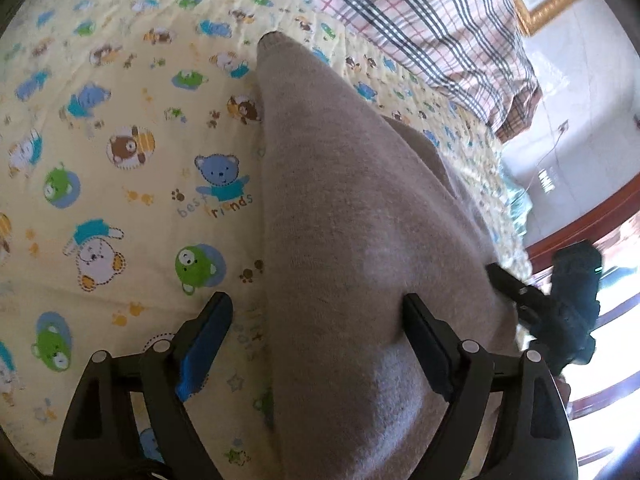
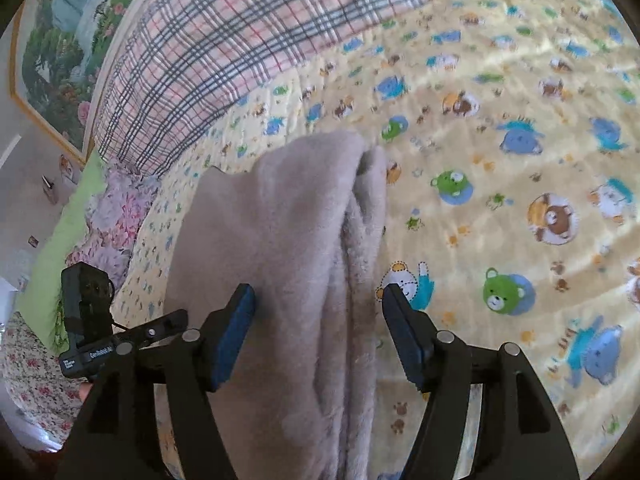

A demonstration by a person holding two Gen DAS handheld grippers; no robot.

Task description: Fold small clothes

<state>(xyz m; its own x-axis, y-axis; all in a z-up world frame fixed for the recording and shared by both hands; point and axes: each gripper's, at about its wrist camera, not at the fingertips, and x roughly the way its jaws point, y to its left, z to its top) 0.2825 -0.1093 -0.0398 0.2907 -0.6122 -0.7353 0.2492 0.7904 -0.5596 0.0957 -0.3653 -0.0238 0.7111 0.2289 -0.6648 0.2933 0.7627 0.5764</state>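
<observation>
Spread wide, the left gripper [image 1: 318, 312] has the beige fleece garment [image 1: 340, 220] lying between its fingers, unclamped, stretching away over the yellow bear-print quilt [image 1: 120, 140]. Across it, the right gripper [image 2: 318, 300] is likewise released, its fingers apart on either side of the folded fleece. Beyond lies a plaid blanket [image 2: 224, 40], with a framed picture [image 2: 60, 52] on the wall behind.

Your left wrist view looks down along its tool [image 1: 316, 316], close over the bed [image 1: 120, 140]. Your right wrist view does likewise past its tool [image 2: 318, 304]. Both share the beige garment [image 1: 340, 220] mid-frame and the plaid quilt [image 2: 224, 40] at the top.
</observation>
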